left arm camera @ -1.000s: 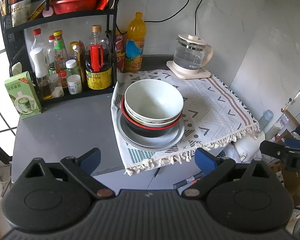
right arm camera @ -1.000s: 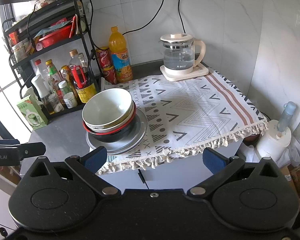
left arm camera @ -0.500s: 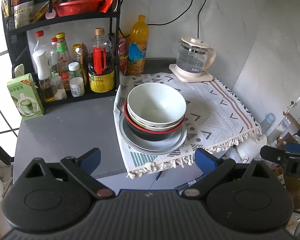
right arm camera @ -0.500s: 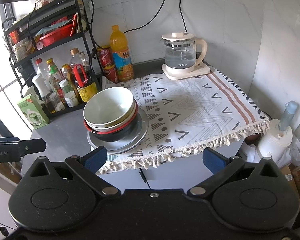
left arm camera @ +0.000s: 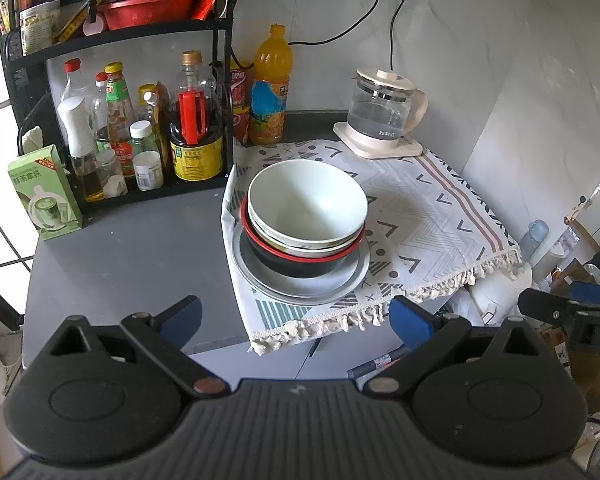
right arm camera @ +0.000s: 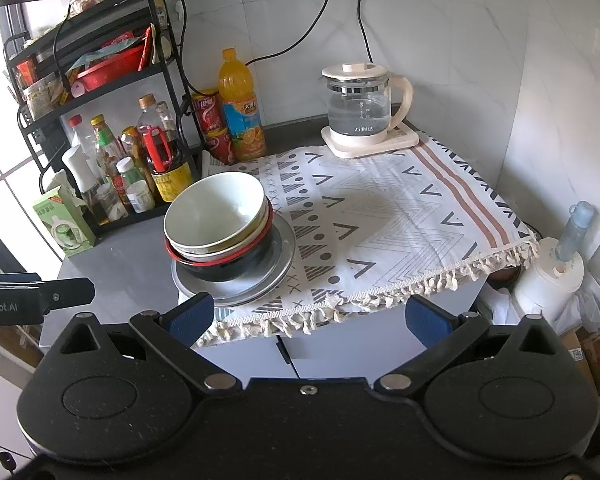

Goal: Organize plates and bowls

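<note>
A stack of dishes stands on the patterned cloth (left arm camera: 420, 216) (right arm camera: 380, 216): a pale green bowl (left arm camera: 306, 204) (right arm camera: 214, 210) on top, nested in a white bowl and a black bowl with a red rim (left arm camera: 300, 256) (right arm camera: 224, 264), all on a grey metal plate (left arm camera: 300, 284) (right arm camera: 268, 272). My left gripper (left arm camera: 296, 318) is open, held short of the stack and in front of the counter edge. Further back and to the right of the stack, my right gripper (right arm camera: 308, 318) is open too, with nothing between its fingers.
A black rack (left arm camera: 112, 40) with sauce bottles stands at the back left, with a green carton (left arm camera: 44, 192) beside it. An orange juice bottle (left arm camera: 271, 88) and red cans sit by the wall. A glass kettle (left arm camera: 380, 116) (right arm camera: 360, 108) stands at the cloth's far corner.
Both grippers have drifted slightly back and upward; the stack sits a little lower in the views. The dishes have not moved and both grippers stay open.
</note>
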{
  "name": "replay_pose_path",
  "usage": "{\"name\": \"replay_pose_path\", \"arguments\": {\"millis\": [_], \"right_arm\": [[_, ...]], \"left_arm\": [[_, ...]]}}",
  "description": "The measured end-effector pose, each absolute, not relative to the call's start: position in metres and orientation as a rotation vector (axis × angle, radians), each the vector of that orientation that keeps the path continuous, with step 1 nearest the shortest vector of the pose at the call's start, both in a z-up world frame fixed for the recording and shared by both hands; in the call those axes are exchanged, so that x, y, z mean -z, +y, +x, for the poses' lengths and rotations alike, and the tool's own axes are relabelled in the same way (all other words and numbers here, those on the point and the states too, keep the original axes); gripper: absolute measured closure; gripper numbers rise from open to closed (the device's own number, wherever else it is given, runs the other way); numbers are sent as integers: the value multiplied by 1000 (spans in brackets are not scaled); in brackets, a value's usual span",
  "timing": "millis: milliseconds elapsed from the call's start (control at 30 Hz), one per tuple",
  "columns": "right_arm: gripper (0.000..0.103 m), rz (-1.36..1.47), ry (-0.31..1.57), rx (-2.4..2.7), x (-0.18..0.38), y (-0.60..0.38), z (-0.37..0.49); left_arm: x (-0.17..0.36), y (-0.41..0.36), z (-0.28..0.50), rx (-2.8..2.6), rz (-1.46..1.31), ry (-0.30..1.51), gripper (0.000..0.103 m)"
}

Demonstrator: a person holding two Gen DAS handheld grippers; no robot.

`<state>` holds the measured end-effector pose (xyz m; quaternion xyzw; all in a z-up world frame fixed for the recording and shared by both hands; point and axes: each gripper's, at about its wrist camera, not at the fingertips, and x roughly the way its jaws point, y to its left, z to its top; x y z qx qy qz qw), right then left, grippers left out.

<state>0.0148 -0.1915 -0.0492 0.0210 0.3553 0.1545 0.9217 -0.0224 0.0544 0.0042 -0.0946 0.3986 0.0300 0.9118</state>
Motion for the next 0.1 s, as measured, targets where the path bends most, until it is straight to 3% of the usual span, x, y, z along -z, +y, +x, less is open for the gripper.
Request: {"name": "replay_pose_path", "arguments": {"millis": [100], "right_arm": [[0,42,732,-316,50,-192,16]], "left_arm": [[-3,54,-20,-54,-197,827,4]]}}
